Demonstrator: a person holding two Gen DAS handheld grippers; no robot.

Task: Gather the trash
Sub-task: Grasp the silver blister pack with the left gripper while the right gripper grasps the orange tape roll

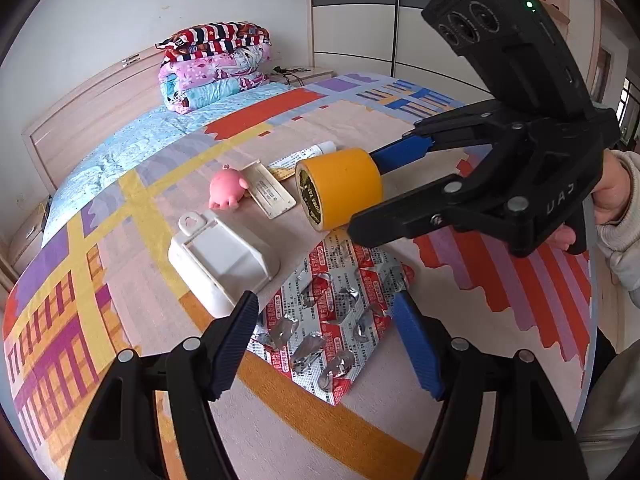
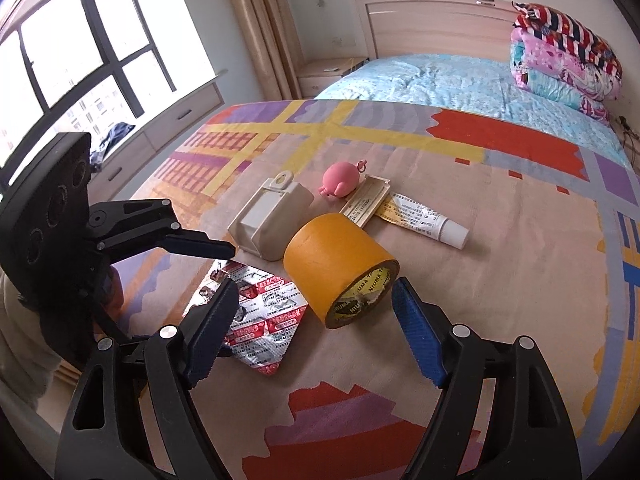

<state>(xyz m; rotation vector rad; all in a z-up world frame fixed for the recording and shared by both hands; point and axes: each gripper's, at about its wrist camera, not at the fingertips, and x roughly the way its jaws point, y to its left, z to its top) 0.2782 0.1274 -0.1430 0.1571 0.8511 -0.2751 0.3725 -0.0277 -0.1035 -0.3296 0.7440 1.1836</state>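
Used red-and-silver blister packs (image 1: 332, 316) (image 2: 256, 320) lie on the patterned bed cover. My left gripper (image 1: 326, 312) is open, its fingers straddling the packs just above them; it also shows in the right wrist view (image 2: 224, 264). A yellow tape roll (image 1: 340, 188) (image 2: 340, 268) lies on its side behind the packs. My right gripper (image 2: 312, 300) is open, with the roll between its fingertips; it shows in the left wrist view (image 1: 360, 192) too. A squeezed white tube (image 2: 428, 220) (image 1: 308, 154) lies further back.
A white plastic box (image 1: 220, 260) (image 2: 272, 216), a pink pig toy (image 1: 226, 188) (image 2: 342, 180) and a flat beige case (image 1: 268, 188) (image 2: 366, 200) lie close by. Folded quilts (image 1: 216, 64) (image 2: 564, 52) are stacked at the headboard. A window (image 2: 80, 40) is beyond the bed.
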